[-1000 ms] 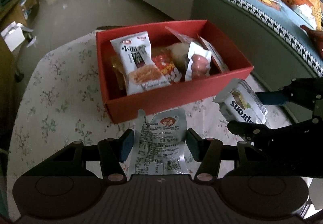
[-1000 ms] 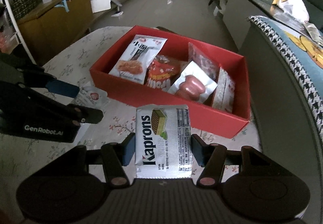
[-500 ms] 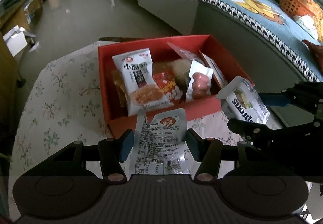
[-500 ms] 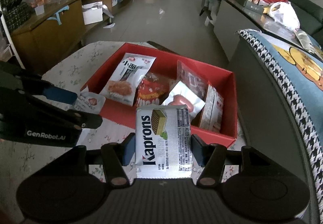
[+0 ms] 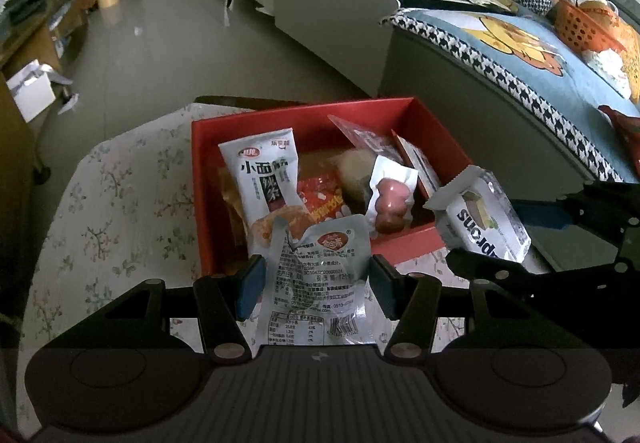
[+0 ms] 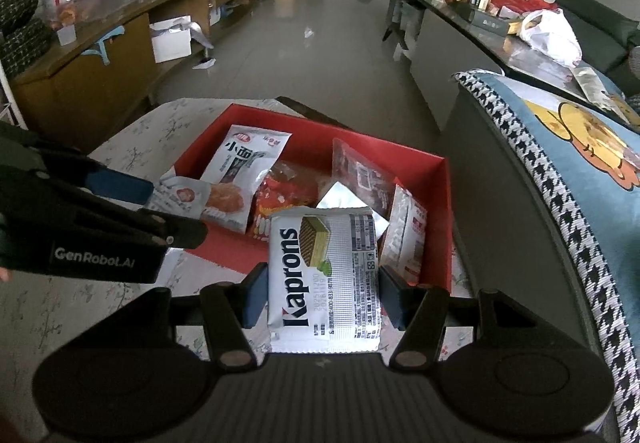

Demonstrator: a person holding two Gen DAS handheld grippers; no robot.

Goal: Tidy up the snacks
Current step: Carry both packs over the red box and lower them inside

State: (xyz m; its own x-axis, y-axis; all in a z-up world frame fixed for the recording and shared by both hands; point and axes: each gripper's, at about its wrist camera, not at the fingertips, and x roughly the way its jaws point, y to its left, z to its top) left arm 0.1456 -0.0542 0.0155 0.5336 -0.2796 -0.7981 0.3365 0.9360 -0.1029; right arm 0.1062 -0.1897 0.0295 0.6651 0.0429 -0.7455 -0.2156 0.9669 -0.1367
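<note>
My left tool (image 5: 312, 279) is clamped on a soft, crinkly pouch (image 5: 318, 283), my right tool (image 6: 322, 293) on the stiffer wafer pack (image 6: 324, 275); both hang above the red box's (image 6: 436, 227) near wall. Both seem light; side grips suit.

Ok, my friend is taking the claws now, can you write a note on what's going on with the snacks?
Left claw: shut on a silvery foil pouch with a red round logo, held above the flowered tablecloth.
Right claw: shut on a white Kaprons wafer pack.
Done: several packets already lie in the red cardboard box, among them a white noodle-snack bag.
Left: carry both held packs over the box's near wall and drop them in.
</note>
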